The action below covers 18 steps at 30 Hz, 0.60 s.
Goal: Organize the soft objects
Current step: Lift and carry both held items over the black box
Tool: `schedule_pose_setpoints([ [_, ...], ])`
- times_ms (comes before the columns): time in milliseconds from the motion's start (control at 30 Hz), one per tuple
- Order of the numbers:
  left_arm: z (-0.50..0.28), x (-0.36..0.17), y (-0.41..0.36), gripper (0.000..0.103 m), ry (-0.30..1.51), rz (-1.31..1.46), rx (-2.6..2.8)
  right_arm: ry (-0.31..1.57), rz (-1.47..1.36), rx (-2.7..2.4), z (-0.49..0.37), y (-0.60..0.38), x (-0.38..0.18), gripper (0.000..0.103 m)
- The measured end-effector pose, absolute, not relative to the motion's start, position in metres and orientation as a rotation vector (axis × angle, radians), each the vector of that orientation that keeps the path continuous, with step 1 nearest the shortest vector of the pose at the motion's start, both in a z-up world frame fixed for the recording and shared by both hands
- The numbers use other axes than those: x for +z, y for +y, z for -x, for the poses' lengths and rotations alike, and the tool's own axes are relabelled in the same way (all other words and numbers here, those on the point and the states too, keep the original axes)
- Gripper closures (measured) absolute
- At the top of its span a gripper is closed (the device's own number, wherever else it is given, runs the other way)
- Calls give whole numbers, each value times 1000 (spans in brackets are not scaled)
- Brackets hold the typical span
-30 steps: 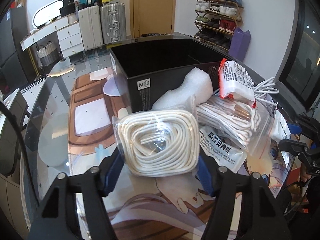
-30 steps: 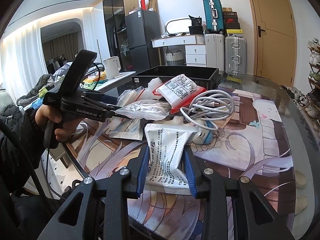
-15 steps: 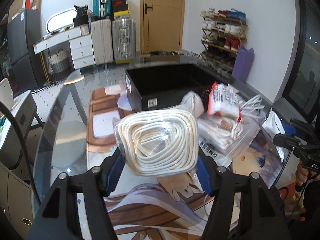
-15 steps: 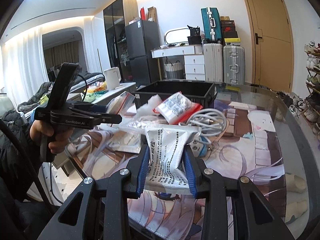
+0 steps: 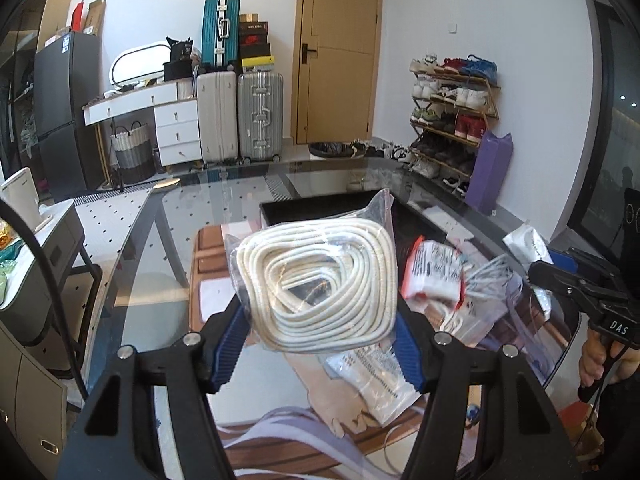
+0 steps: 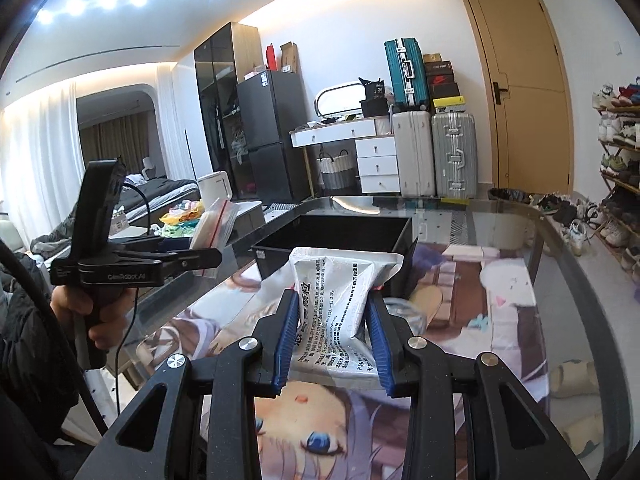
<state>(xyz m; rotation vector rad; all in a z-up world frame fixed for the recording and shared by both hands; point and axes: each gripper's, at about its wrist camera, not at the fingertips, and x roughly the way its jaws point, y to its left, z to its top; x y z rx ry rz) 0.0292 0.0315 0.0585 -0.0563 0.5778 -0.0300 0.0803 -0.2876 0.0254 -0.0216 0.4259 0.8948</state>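
My left gripper (image 5: 320, 320) is shut on a clear bag of coiled white rope (image 5: 316, 284), lifted off the table in front of the black box (image 5: 328, 210). The right gripper (image 6: 334, 312) is shut on a silver-white printed pouch (image 6: 340, 300), held above the printed mat with the black box (image 6: 336, 242) just behind it. In the right wrist view the left gripper (image 6: 208, 258) shows at the left, a hand around its handle, with the bag's (image 6: 214, 224) corner sticking up. A red-and-white packet (image 5: 434, 272), a white cable and clear bags lie in a heap on the table.
The glass table (image 5: 168, 240) carries an anime-print mat (image 6: 500, 312). Its curved edge runs along the right, with a shoe rack (image 5: 452, 120) beyond. Suitcases, a white dresser and a door stand at the back. Another flat printed bag (image 5: 372, 376) lies under the left gripper.
Both grippers have risen with their loads: the rope bag and the pouch now hang higher over the table, and the heap of packets has dropped lower in both views.
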Motion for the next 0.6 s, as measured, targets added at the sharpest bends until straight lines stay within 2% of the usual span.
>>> schedule_pose_setpoints([
  [600,-68,69,29,39,571,68,11,417,33,906,-119,-252,61,69],
])
